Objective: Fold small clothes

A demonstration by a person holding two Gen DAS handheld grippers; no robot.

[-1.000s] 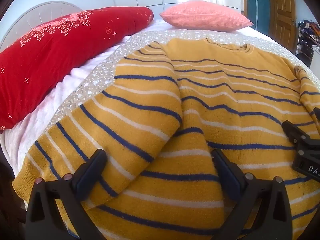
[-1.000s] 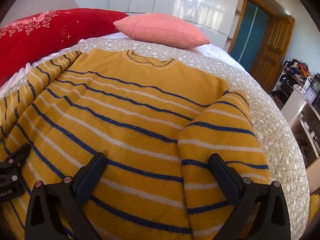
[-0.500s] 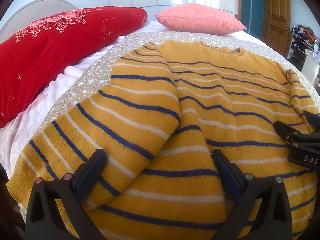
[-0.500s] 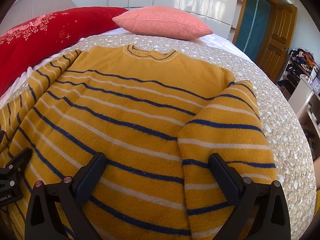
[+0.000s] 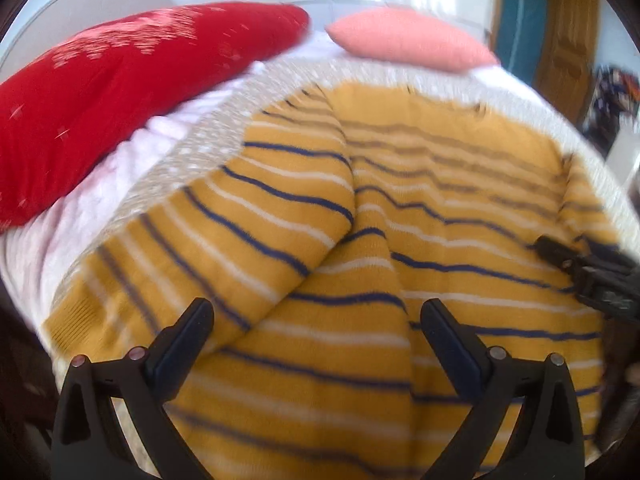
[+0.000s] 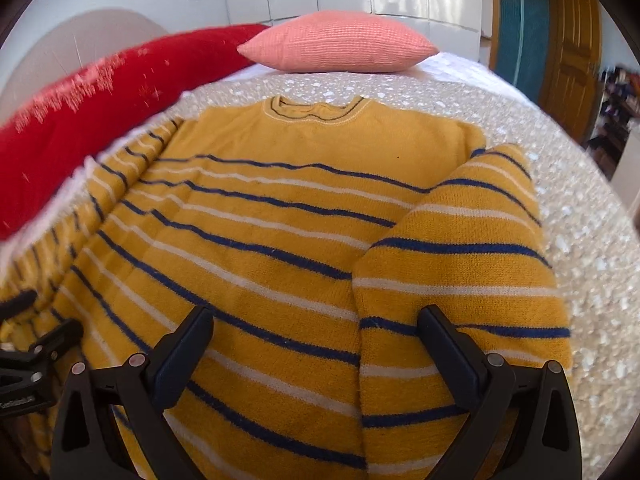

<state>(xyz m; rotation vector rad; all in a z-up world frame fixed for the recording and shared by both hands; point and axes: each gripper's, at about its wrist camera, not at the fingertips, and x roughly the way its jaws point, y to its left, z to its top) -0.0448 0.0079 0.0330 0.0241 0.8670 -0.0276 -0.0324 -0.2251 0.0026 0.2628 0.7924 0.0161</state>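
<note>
Both pairs of fingers stand wide apart and hold nothing: the left gripper (image 5: 318, 330) hangs over the sweater's lower left part, the right gripper (image 6: 316, 330) over its lower right. Underneath, the bed (image 6: 580, 216) carries a speckled cover, and the yellow striped sweater (image 6: 280, 216) lies flat on it, neck away from the cameras, both sleeves folded inward over the body. Beyond it rest a long red pillow (image 5: 100, 92) and a smaller pink cushion (image 6: 340, 42).
</note>
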